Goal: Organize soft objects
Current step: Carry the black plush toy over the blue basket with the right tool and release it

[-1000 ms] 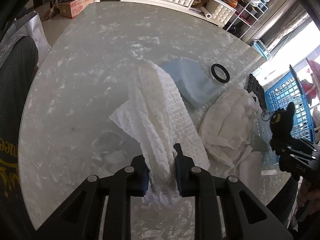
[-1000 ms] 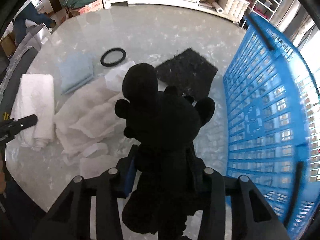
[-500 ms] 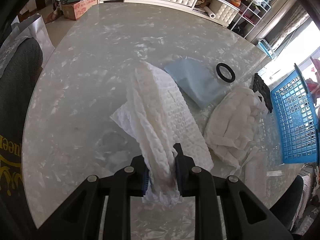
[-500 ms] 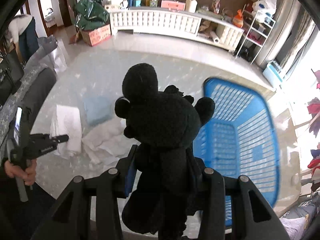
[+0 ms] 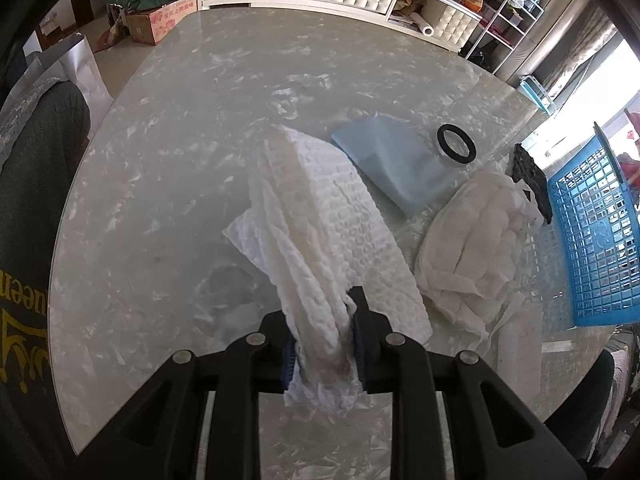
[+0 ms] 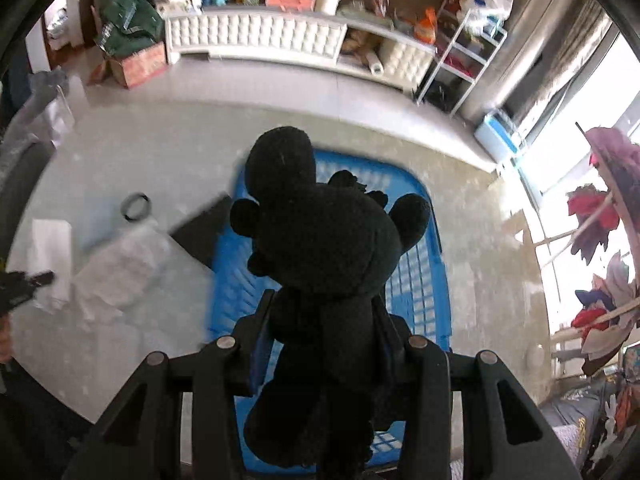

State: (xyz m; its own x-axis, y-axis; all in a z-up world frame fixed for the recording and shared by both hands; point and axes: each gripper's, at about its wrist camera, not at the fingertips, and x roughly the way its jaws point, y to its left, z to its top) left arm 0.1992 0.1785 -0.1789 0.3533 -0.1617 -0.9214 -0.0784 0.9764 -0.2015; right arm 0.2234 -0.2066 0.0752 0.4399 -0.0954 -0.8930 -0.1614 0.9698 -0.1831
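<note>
Gripping soft, light black plush toy (image 6: 324, 256) at its squashy waist w/ right claw (image 6: 324, 344) above blue basket (image 6: 420, 292); left claw (image 5: 322, 344) pinching limp white towel (image 5: 316, 216), 12 o'clock on surface (image 5: 168, 184).

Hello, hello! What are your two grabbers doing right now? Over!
Right gripper shut on black plush toy, over blue basket. Left gripper shut on white waffle towel. Nothing in the way.
</note>
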